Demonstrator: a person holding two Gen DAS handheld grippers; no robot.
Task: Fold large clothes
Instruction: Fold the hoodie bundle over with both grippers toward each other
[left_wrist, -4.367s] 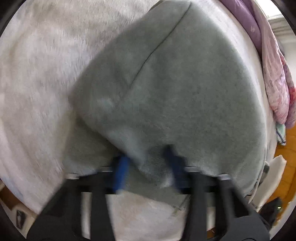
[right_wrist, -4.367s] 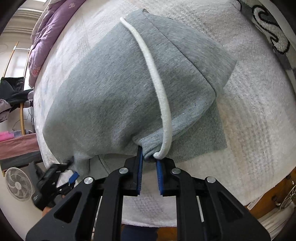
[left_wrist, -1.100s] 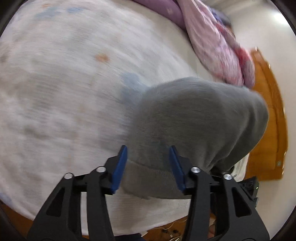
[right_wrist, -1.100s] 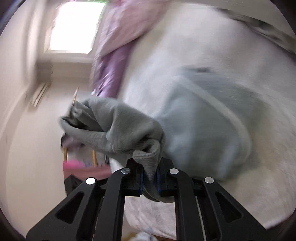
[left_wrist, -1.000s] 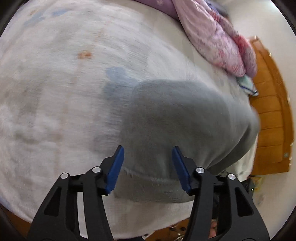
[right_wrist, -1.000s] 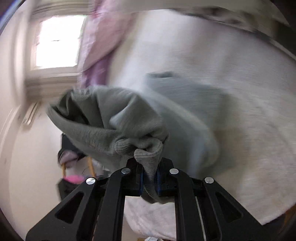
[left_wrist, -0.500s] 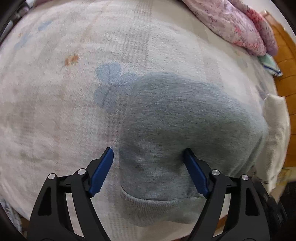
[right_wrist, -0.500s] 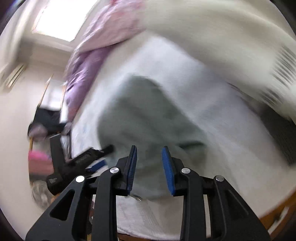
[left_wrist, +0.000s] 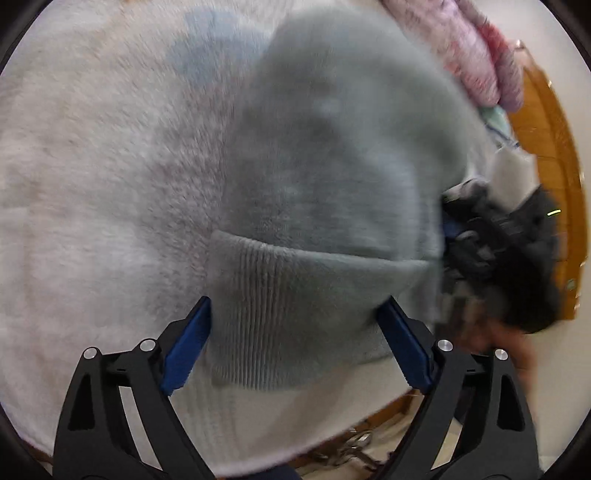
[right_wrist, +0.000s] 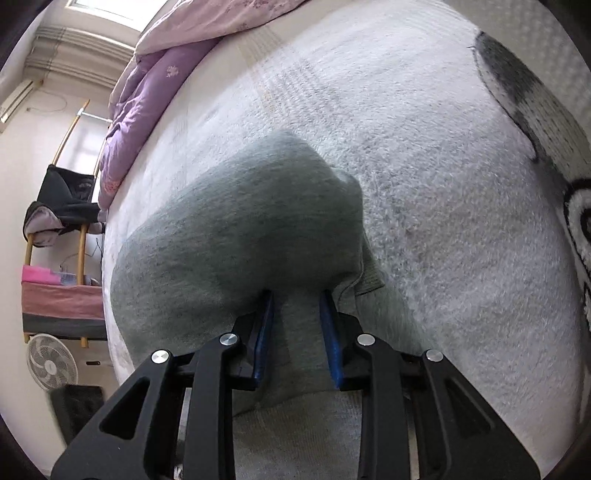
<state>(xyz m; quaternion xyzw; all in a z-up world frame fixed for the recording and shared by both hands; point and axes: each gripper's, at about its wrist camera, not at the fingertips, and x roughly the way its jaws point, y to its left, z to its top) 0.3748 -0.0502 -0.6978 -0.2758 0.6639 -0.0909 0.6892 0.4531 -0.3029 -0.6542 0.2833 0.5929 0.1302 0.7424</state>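
Releasing the folded grey sweatshirt (left_wrist: 332, 177) onto the white bed blanket (left_wrist: 92, 184) | left tongs (left_wrist: 295, 343) just opened wide, straddling its ribbed hem (left_wrist: 295, 314), no clamp | right tongs (right_wrist: 297, 332) part open over the fabric, not pinching | next: lift clear, smooth or refold.

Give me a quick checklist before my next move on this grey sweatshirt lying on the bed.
1. Left gripper released: ok, jaws wide, just been opening, ribbed hem between them, unpressed.
2. Right gripper released: ok, jaws part open, cloth lies between them, pads not squeezing.
3. Grey sweatshirt resting on the white blanket: ok.
4. Fold flat and tidy: not ok, a corner bunches by the right gripper.
5. Hem edges aligned: cannot tell, left view blurred.
6. Purple quilt away from the fold: ok.
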